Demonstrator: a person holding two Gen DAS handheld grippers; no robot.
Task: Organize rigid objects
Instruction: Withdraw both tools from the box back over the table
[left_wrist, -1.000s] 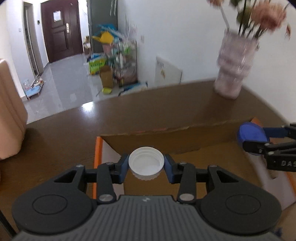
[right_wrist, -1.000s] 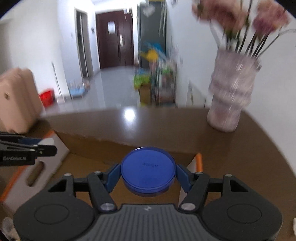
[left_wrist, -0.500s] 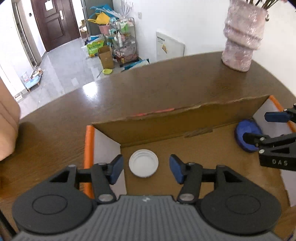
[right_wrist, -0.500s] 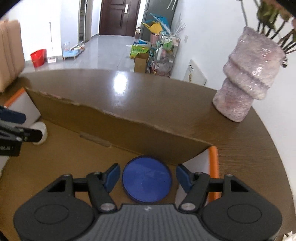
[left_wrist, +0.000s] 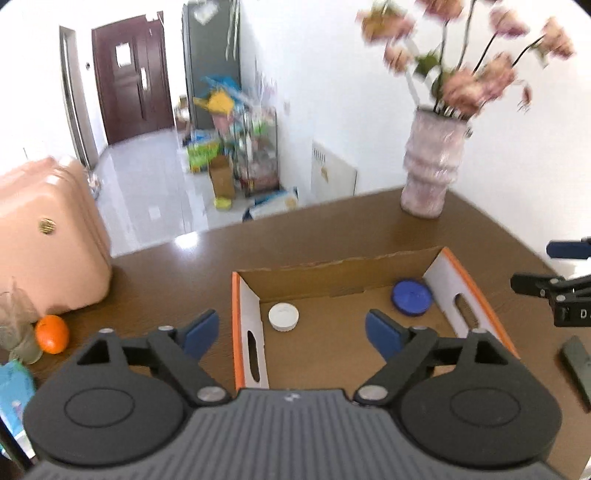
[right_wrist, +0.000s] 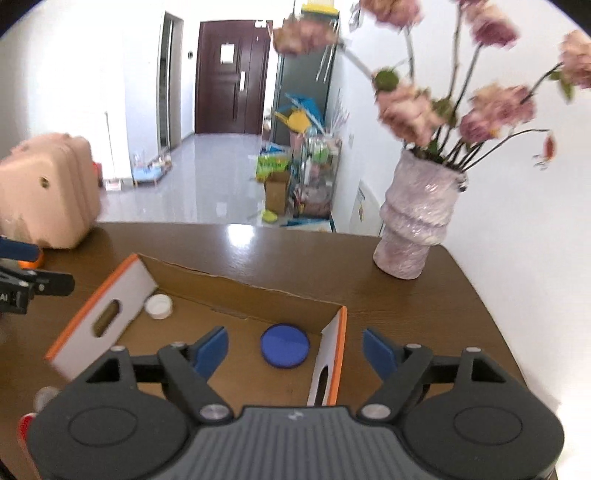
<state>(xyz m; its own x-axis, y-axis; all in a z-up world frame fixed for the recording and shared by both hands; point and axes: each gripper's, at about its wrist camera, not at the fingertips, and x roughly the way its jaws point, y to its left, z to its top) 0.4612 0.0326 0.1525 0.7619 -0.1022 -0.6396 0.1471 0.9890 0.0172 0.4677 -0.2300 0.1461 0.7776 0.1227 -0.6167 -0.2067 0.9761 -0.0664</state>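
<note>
An open cardboard box (left_wrist: 332, 266) (right_wrist: 243, 286) with orange-edged white end flaps sits on the brown table. Inside it lie a white cap (left_wrist: 283, 316) (right_wrist: 159, 306) at the left end and a blue lid (left_wrist: 412, 297) (right_wrist: 284, 345) at the right end. My left gripper (left_wrist: 291, 334) hangs above the box's near left part, its jaws opening, with nothing between them. My right gripper (right_wrist: 295, 349) hangs above the box's right end, jaws opening too and empty; the blue lid lies well below them.
A pink vase (left_wrist: 430, 168) (right_wrist: 417, 218) of flowers stands at the table's far right. A pink suitcase (left_wrist: 44, 236) stands to the left, with an orange fruit (left_wrist: 52, 334) near it. A dark flat bar (left_wrist: 576, 363) lies right of the box.
Both grippers let go of their pieces inside the box, the white cap and the blue lid. Then they opened wider and rose up and back from the box.
</note>
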